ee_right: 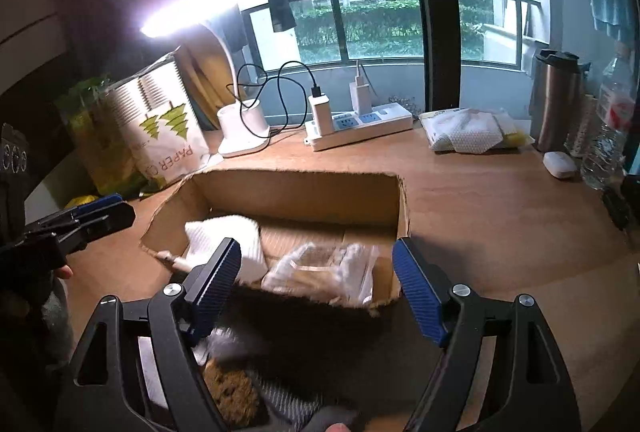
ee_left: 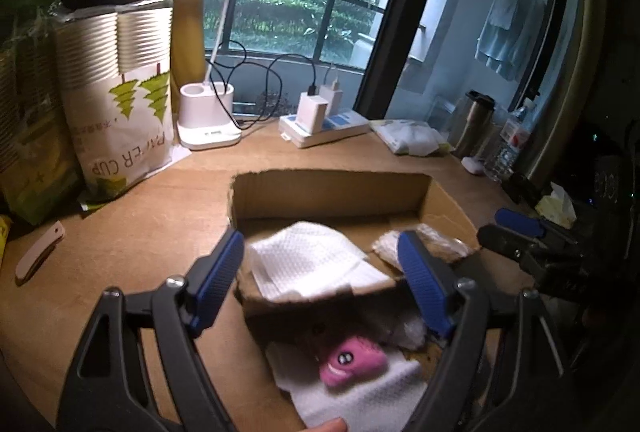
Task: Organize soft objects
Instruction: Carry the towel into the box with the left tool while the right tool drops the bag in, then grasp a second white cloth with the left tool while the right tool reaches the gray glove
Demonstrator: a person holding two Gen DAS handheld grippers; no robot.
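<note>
An open cardboard box [ee_left: 328, 192] [ee_right: 296, 192] sits on the wooden desk. Inside lie a white folded cloth [ee_left: 308, 260] [ee_right: 228, 236] and a clear plastic bag with brownish contents [ee_left: 424, 244] [ee_right: 324, 268]. In front of the box, near me, a pink plush toy with eyes [ee_left: 352, 360] lies on a white cloth [ee_left: 360, 396]. My left gripper [ee_left: 320, 280] is open and empty above the box's near wall. My right gripper [ee_right: 316, 284] is open and empty over the box's near edge; a brown fuzzy item [ee_right: 232, 392] and a grey striped cloth [ee_right: 288, 404] lie beneath it.
A paper cup pack [ee_left: 120, 92] [ee_right: 168, 120], a lit desk lamp [ee_left: 208, 120] [ee_right: 244, 128], a power strip with chargers [ee_left: 324, 124] [ee_right: 360, 124], a wipes pack [ee_right: 468, 130], a steel tumbler [ee_right: 556, 100], a water bottle [ee_right: 608, 128] and a white knife [ee_left: 38, 252] line the desk.
</note>
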